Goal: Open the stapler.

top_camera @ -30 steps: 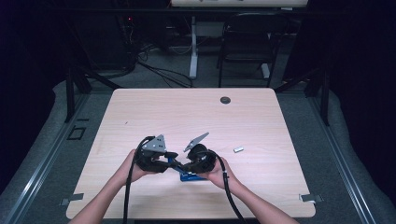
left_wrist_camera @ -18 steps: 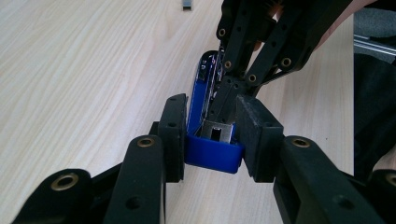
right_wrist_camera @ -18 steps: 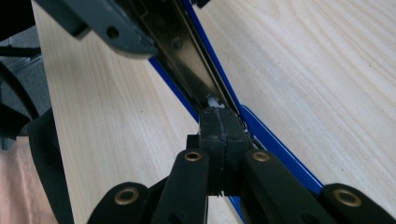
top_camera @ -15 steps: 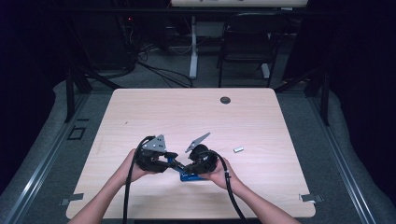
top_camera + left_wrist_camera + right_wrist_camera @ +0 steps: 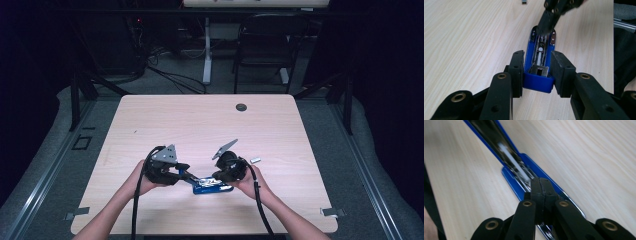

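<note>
I am gripping the blue stapler (image 5: pixel 537 62) on the surface (image 5: pixel 200 125) near me with the left tongs (image 5: pixel 537 68), while the clenched right tongs (image 5: pixel 541 187), having just shifted slightly sideways, are pressing into its open staple channel, probably seating something.

Legible text, labels, brands, numbers, signs: none. Blue stapler (image 5: pixel 537 62), near centre of table: no readable marking on body or metal channel. Grippers: no lettering. Table (image 5: pixel 200 125): plain wood grain, unmarked.
</note>
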